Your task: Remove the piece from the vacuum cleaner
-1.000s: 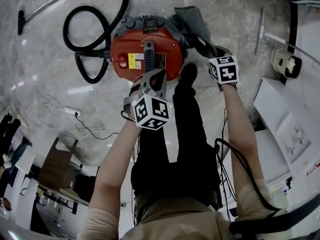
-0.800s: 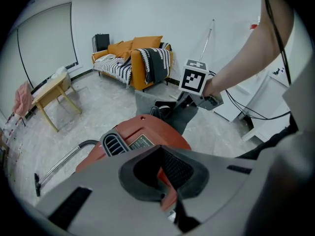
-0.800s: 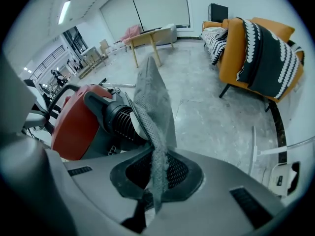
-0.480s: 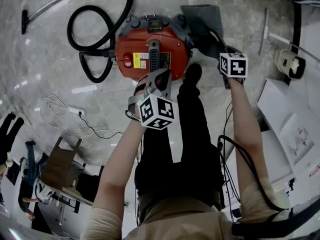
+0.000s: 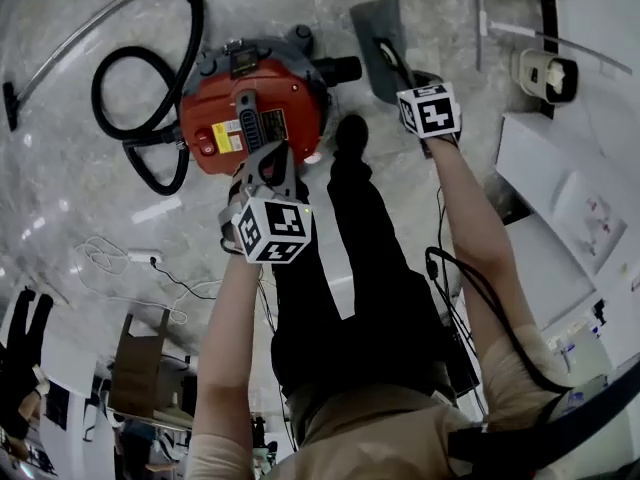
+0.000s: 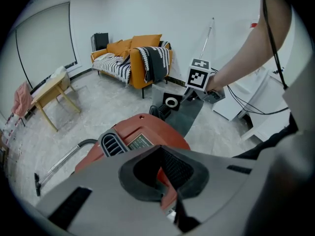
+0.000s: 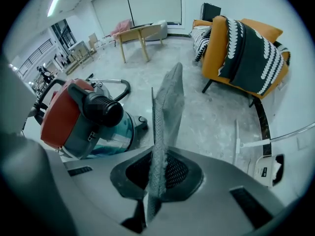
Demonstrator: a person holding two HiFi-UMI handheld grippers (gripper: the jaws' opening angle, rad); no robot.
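Removal step looks nearly done. The right gripper pinches the grey filter piece, which is clear of the vacuum cleaner. The left gripper appears clamped on the cleaner's red lid. Next, probably: lay the piece on the floor.

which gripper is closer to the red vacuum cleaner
Left. The left gripper sits at the near edge of the red vacuum cleaner; the right gripper is off to its side, gripping the grey piece.

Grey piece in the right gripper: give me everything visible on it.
The grey piece is a thin, flat panel, felt-like with a fuzzy edge, edge-on in the right gripper view. The right gripper is shut on one end. It is clear of the vacuum cleaner, beside its black port.
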